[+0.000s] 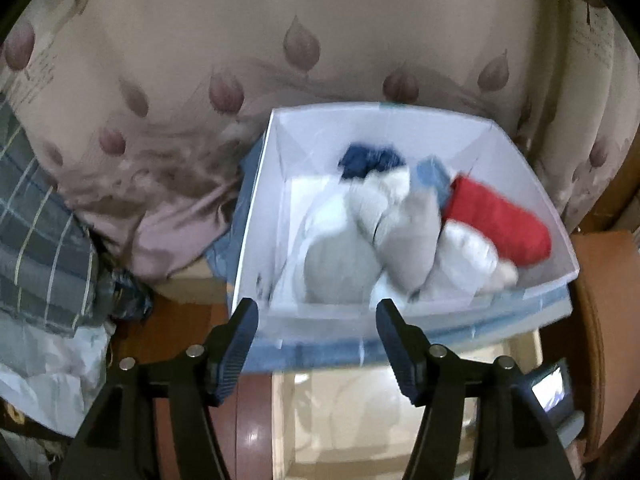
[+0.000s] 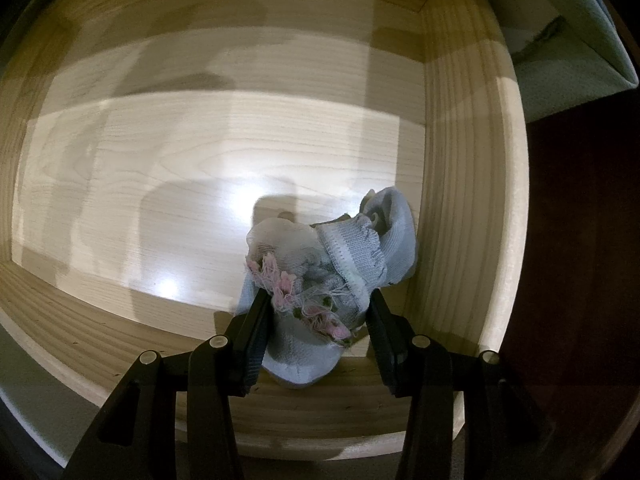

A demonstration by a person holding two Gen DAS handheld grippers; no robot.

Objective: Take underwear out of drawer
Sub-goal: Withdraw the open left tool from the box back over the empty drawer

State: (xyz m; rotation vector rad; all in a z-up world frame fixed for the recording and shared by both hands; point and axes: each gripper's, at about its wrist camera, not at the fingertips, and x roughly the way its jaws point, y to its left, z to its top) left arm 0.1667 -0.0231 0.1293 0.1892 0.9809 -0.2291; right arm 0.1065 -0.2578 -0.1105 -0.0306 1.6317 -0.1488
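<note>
Wooden drawer, reference point for all positions. Directly above its near right corner, the right gripper points straight down with its jaws pinching a bundled pale blue-grey undergarment. Both pads press into the cloth. A frayed pink and green trim shows between them. The bundle hangs just beside the drawer's right wall. The pale wood floor beyond the bundle is bare and carries reflections and shadows.

Outside the drawer, the left gripper is spread wide with nothing between its pads. Its fingertips sit at the near rim of a white storage box. Inside the box lie blurred rolled garments: grey, white, red, and navy at the far side. Behind the box hangs a pinkish fabric with a bud pattern.
</note>
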